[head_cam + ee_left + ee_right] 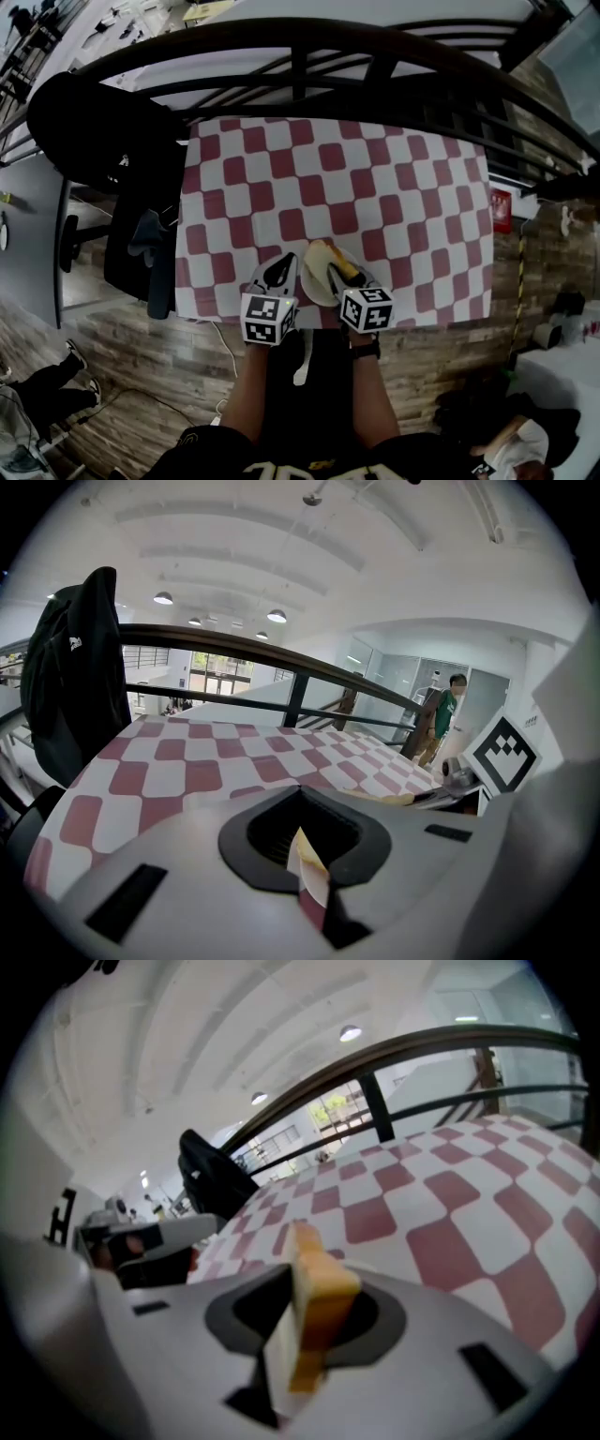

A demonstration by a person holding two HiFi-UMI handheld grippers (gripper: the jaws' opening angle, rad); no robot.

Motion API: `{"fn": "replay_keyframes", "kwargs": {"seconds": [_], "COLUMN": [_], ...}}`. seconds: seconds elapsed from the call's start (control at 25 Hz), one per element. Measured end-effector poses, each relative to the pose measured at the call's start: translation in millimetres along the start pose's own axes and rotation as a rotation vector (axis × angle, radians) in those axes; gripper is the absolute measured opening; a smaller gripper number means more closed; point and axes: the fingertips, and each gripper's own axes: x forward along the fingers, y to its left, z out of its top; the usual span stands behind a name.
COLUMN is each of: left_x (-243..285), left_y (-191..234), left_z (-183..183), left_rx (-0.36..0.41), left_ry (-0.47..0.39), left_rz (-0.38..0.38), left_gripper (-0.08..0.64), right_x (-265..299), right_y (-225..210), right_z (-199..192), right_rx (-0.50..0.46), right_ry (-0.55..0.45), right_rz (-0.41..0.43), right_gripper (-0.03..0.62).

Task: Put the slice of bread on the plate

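Reading the edges first in the head view: both grippers sit at the near edge of the table (403, 202), low in the centre of the frame. The red-and-white checked cloth (375, 178) stretches above them up to the dark railing (300, 42) across the top. A black jacket (89, 127) hangs at the upper left, just off the cloth's corner. A dark chair (131, 253) stands against the left edge. Wood-look floor (122, 347) borders the near and right edges.

Containers: I see one pale plate (312, 278), lying between the two gripper tips. The left gripper (281, 267) has its jaws closed on a thin cream-white rim, as its own view shows. The head view puts the plate's left edge right at those tips, so I log it as clamped on the plate.

The right gripper (345, 277) is clamped on the slice of bread (314, 1312), held edge-on with the yellow crust facing the camera. In the head view the bread overlaps the plate's right part. I cannot tell whether it touches the plate.
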Motion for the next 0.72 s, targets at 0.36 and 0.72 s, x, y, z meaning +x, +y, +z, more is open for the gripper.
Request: {"fn": "replay_keyframes", "kwargs": {"seconds": [0.36, 0.72], "left_x": [4, -6], "left_y": [5, 11], "left_z": [5, 27], "left_rx": [0.005, 0.025], "left_ry": [0.003, -0.037], "left_rz": [-0.003, -0.006], "left_gripper": [0.017, 0.017], "right_x": [-5, -22], "right_y": [-38, -51], "right_z": [-4, -7], "right_rx": [-0.110, -0.121], "right_ry": [0.072, 0.090], "right_rz": [-0.266, -0.353], "right_gripper": [0.271, 0.386]}}
